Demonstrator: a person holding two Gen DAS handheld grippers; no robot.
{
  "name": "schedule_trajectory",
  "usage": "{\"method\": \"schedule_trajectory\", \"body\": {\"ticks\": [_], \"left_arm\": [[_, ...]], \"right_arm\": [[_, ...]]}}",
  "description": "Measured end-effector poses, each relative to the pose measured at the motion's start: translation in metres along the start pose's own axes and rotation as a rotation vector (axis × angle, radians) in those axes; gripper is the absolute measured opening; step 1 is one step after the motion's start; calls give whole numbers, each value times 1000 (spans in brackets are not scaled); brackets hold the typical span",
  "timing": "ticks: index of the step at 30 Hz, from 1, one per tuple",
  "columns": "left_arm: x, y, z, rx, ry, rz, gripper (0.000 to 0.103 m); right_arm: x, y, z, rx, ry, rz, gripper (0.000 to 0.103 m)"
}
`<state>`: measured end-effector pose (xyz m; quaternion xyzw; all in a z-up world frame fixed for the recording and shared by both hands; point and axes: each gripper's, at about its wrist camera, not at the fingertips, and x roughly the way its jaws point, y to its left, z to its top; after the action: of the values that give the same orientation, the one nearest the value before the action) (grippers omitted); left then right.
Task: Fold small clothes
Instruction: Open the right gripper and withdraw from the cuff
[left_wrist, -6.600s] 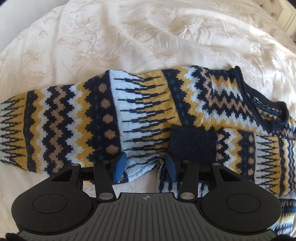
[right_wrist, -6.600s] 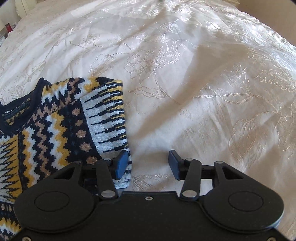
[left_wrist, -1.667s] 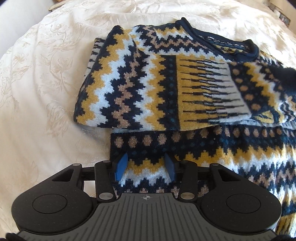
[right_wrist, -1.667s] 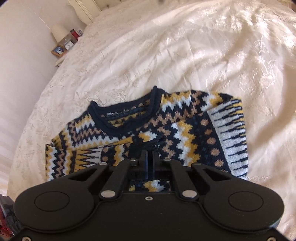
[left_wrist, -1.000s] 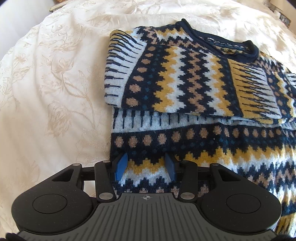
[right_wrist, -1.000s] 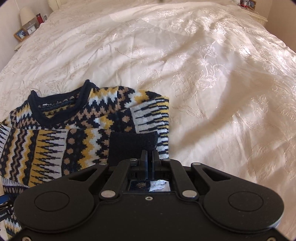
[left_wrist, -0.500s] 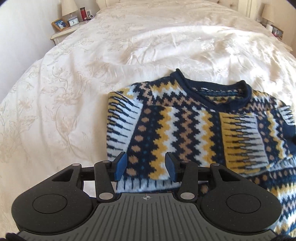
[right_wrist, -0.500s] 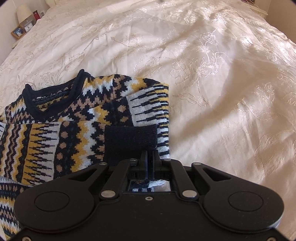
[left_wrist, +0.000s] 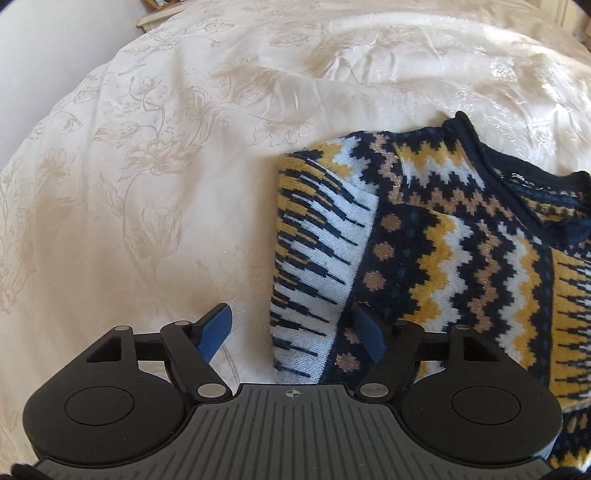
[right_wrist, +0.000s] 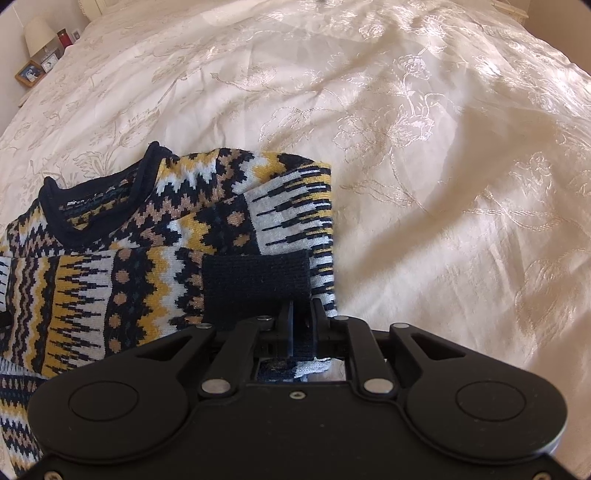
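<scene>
Patterned knit sweater (right_wrist: 155, 240) lies on the cream floral bedspread (right_wrist: 424, 147), both sleeves folded in across the chest, navy neckline (right_wrist: 99, 199) toward the head of the bed.

Right gripper (right_wrist: 302, 321): jaws nearly closed, a narrow gap between them, pinching the lower edge of the navy sleeve cuff (right_wrist: 255, 284), which rests on the sweater's right side.

Left gripper (left_wrist: 291, 328): jaws spread wide, holding nothing. One blue finger sits over bare bedspread, the other over the knit, straddling the sweater's (left_wrist: 424, 258) folded left edge.

Bedside table with lamp (right_wrist: 37, 33) and picture frame (right_wrist: 29, 74) at far left.
</scene>
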<state>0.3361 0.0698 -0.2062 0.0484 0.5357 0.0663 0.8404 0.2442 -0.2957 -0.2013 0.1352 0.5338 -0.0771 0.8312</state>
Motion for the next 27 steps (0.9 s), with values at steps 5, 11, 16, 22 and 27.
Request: {"method": "schedule_trajectory", "body": {"ticks": [5,11,16,22,27], "left_arm": [[-13,-9,-2,53,-4,66,72],[-41,-12,-17,68,11,80,71],[-66,-13,-37,70,10,60,72],[-89,-9,-65,63,3,26,72],[-105,-4,-90,65,-15,-21,72]], "right_arm": [[-13,-1,-2,13,-33,0,57],[-40,-3,-12,13,-88,13,73],[-58,-3,-32,-15,-103,36,84],[-75,-3,-64,-63,-91,62,87],[-87,-3,-92,-126,-77,96,87]]}}
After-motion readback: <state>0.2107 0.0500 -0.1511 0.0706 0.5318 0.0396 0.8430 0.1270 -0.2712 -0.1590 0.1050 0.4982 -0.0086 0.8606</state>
